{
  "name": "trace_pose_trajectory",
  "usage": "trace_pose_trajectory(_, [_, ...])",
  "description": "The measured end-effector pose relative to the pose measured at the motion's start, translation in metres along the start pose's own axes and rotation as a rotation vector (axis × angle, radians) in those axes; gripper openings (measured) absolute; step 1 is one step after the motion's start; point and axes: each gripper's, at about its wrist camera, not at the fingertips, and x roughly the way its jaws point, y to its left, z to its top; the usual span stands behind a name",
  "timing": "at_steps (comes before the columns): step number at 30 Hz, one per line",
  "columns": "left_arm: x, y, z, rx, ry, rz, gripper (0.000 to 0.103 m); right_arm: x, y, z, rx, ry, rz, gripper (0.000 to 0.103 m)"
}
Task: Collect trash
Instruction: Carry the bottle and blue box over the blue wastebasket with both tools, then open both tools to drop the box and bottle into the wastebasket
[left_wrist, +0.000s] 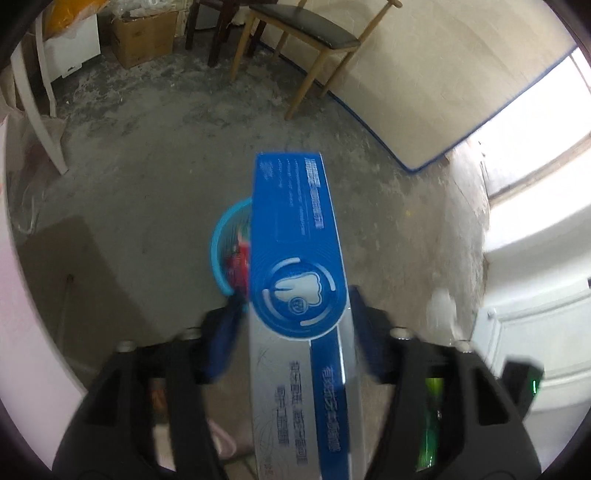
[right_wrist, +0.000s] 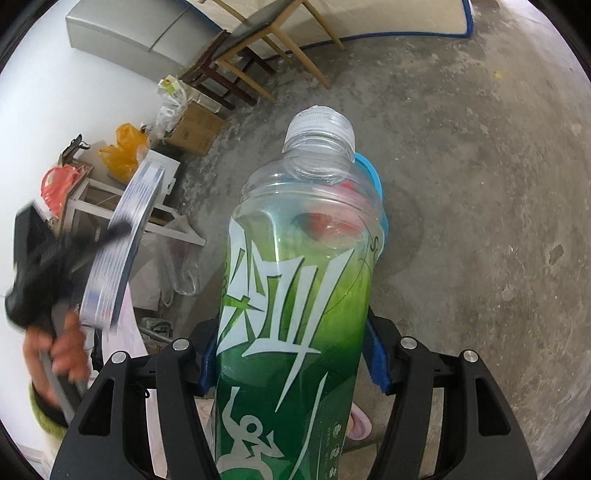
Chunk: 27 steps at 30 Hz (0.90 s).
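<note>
Left wrist view, from left to right: a white stool leg (left_wrist: 44, 122) stands at the far left on the concrete floor (left_wrist: 147, 177), with a cardboard box (left_wrist: 144, 35) behind it and a wooden chair (left_wrist: 306, 40) farther right against a pale mattress (left_wrist: 424, 85) that leans on the wall. At the centre, the left gripper (left_wrist: 295, 325) is clamped on a long blue and silver toothpaste box (left_wrist: 295, 258), its blue pads pressed to both sides of the carton, which points away from the camera. Just behind the carton's left edge sits a blue trash basket (left_wrist: 225, 243) on the floor, with something red inside it. White cabinet doors (left_wrist: 535, 332) fill the right edge.

Right wrist view, again left to right: the person's hand (right_wrist: 62, 350) grips the other tool, blurred, with the toothpaste box (right_wrist: 118, 243) seen edge-on. Behind it lie an orange bag (right_wrist: 123, 151) and the cardboard box (right_wrist: 194, 129). In the middle, the right gripper (right_wrist: 291, 354) is closed around a clear plastic bottle (right_wrist: 295, 280) with a green label and a white cap, held at its lower body. The blue basket (right_wrist: 375, 181) shows just behind the bottle's shoulder, red contents visible through the plastic.
</note>
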Motion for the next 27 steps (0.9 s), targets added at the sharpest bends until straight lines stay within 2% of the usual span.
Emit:
trace_pose_trajectory(2, [0.016, 0.003, 0.011, -0.031, -0.026, 0.043, 0.074, 0.003, -0.001, 0.000, -0.001, 0.003, -0.009, 0.061])
trace_pose_trajectory(6, [0.025, 0.016, 0.002, -0.066, 0.009, 0.044, 0.074, 0.008, -0.006, 0.001, 0.003, 0.013, -0.021, 0.061])
trace_pose_trajectory(10, [0.005, 0.023, -0.013, -0.003, -0.004, 0.077, 0.074, 0.019, -0.009, 0.003, 0.011, 0.038, -0.038, 0.061])
trace_pose_trajectory(17, [-0.061, 0.040, -0.043, 0.057, -0.062, 0.058, 0.074, 0.038, 0.000, 0.006, -0.024, 0.069, -0.052, 0.061])
trace_pose_trajectory(20, [-0.095, 0.050, -0.065, 0.084, -0.106, 0.064, 0.075, 0.060, 0.006, 0.014, -0.040, 0.104, -0.044, 0.061])
trace_pose_trajectory(23, [-0.127, 0.071, -0.086, 0.071, -0.153, 0.102, 0.078, 0.093, 0.014, 0.034, -0.075, 0.139, -0.066, 0.061])
trace_pose_trajectory(27, [-0.169, 0.101, -0.126, 0.032, -0.202, 0.172, 0.079, 0.160, 0.028, 0.085, -0.125, 0.180, -0.102, 0.062])
